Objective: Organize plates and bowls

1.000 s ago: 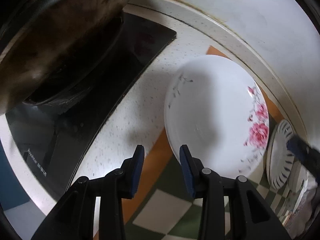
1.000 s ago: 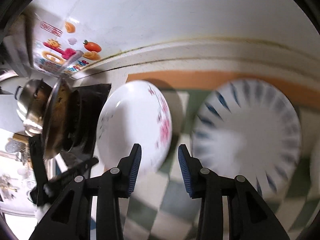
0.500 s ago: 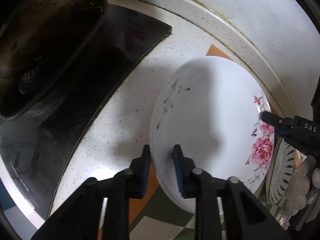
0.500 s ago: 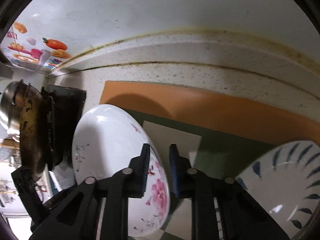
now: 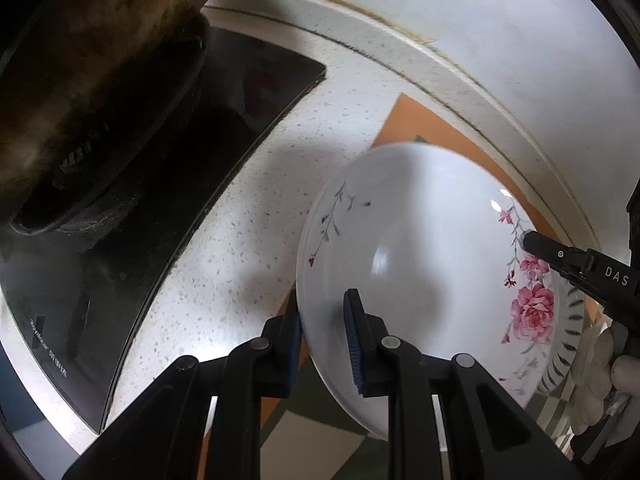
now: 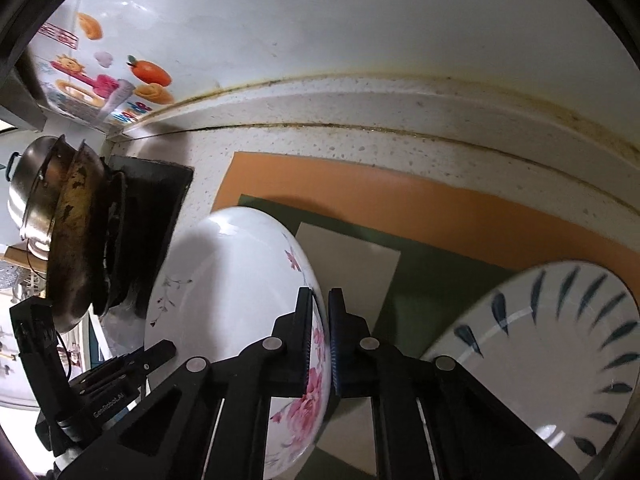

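white round ceramic plate with pink rose print (image 5: 424,256), gripped at opposite edges by both grippers and raised, tilted, over the orange-bordered green-and-cream checked mat (image 6: 400,204) on the speckled white stone countertop (image 5: 248,248). left gripper (image 5: 323,336): the two blue-padded fingers close on the plate's near rim, one pad behind the rim, one on its face. right gripper (image 6: 319,336): pads clamped on the rose-printed rim, only the plate's edge between them; in the left wrist view its black fingertip (image 5: 536,242) appears on the far rim. white plate with dark blue leaf-stroke border (image 6: 552,356): lies to the right on the mat, just beside the held plate. black glass cooktop (image 5: 152,184) carrying a blackened wok (image 5: 92,64) occupies the left; a steel pot (image 6: 34,196) stands beyond it. fruit stickers (image 6: 148,74) mark the white wall.
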Available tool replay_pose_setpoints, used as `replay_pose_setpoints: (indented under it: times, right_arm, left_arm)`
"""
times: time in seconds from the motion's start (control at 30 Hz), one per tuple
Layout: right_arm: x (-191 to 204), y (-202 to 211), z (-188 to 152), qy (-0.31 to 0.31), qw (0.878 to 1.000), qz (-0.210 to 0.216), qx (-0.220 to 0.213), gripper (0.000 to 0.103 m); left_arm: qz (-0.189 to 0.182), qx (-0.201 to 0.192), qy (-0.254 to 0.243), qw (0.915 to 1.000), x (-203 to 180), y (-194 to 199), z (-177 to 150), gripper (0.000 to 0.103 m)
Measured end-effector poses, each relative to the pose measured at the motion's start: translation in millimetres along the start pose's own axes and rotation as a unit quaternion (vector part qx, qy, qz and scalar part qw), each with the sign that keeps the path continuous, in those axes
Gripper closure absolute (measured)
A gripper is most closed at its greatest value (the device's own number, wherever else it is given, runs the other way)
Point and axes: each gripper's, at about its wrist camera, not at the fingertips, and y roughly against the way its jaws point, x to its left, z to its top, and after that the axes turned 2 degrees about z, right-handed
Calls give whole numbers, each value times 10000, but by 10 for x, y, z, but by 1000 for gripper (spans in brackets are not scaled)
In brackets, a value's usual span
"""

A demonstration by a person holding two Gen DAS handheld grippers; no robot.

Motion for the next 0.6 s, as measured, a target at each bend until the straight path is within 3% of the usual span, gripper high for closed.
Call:
replay_pose_setpoints:
  times: [0.37,0.6]
  right_arm:
    - [-134,826,-504,-182,9980,162,-577,95]
    - [-324,1580,-1117,-395,9939,208,-1011,96]
  left_arm:
    - [-238,-218,-492,9983,-322,520,-177,85]
    - [-507,-179,-920,9943,-722,812,-507,85]
